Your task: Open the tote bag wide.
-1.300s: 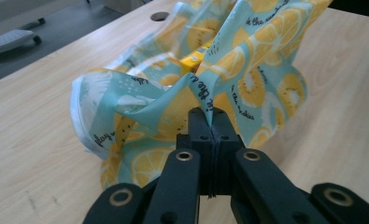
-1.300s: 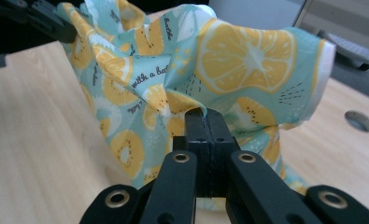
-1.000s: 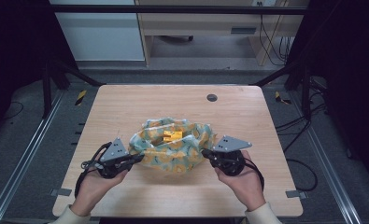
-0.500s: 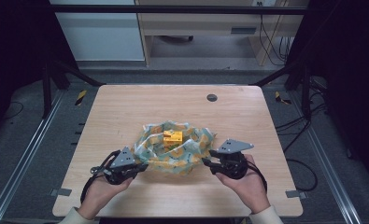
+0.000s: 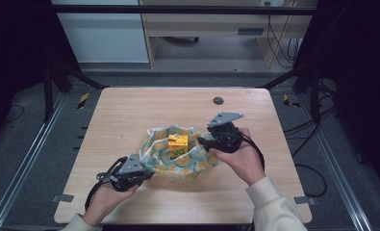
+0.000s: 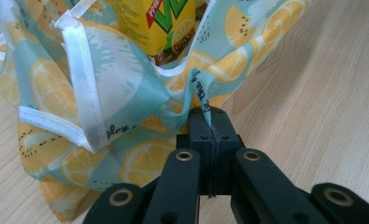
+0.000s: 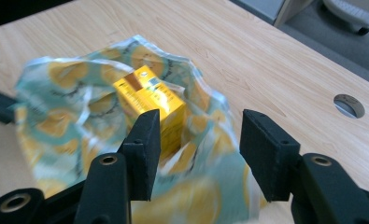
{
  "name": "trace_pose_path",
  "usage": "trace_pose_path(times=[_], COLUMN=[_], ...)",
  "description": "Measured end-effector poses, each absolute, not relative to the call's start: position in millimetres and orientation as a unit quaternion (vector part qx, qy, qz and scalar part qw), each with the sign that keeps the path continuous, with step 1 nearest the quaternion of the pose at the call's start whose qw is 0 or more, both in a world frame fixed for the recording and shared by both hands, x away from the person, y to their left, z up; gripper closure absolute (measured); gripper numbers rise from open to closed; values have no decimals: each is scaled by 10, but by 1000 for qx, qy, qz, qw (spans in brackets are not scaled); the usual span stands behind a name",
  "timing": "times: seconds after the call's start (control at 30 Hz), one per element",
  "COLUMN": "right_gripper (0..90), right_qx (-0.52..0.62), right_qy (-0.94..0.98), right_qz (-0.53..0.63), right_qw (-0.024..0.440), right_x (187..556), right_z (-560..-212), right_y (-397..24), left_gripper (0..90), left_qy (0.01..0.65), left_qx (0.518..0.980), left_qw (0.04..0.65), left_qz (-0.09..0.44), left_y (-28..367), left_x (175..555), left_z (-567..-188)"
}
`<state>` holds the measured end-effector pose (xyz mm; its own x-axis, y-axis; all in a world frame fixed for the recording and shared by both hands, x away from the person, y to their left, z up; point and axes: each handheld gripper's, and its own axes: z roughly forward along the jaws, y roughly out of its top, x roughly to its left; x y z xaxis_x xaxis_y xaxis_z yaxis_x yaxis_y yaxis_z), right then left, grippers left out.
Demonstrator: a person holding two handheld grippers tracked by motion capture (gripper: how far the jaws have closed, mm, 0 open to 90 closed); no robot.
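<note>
Bag (image 5: 180, 159) edge released since by right gripper (image 5: 202, 141).

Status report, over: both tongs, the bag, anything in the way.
Left tongs shut on lemon-print bag rim. Right tongs open above bag mouth. Yellow carton upright inside. Nothing in the way.

Wooden table (image 5: 130, 110) with round cable grommet (image 5: 218, 100) near its far edge.

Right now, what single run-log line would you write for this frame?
left gripper: shut on bag edge | right gripper: open, over bag | lemon-print bag: mouth open on table | yellow drink carton: upright inside bag
</note>
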<state>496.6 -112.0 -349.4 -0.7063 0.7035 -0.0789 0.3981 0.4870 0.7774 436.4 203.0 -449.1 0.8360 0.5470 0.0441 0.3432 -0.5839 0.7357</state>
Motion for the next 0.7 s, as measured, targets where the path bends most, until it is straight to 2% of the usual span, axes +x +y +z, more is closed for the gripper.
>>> trace_pose_path(times=[0.27, 0.5, 0.57, 0.63, 0.7], right_gripper=[494, 572, 658, 790, 860], right_qx=[339, 347, 347, 346, 342], right_qy=[856, 876, 882, 886, 887], right_qz=[340, 297, 285, 279, 278], right_qw=[190, 153, 143, 136, 136], right_x=[5347, 5446, 5445, 5437, 5432], right_z=[-3623, -3753, -3773, -3781, -3773], right_y=[-921, -864, -857, -855, -863], left_gripper=[900, 900, 900, 900, 900], left_qy=[250, 250, 250, 250, 250], left_qx=[883, 884, 884, 885, 885], left_qw=[375, 372, 372, 371, 370], left_qz=[134, 133, 132, 131, 132], left_y=[2020, 2016, 2017, 2016, 2016], left_x=[4365, 4370, 4374, 4374, 4373], left_z=[-4504, -4510, -4510, -4511, -4512])
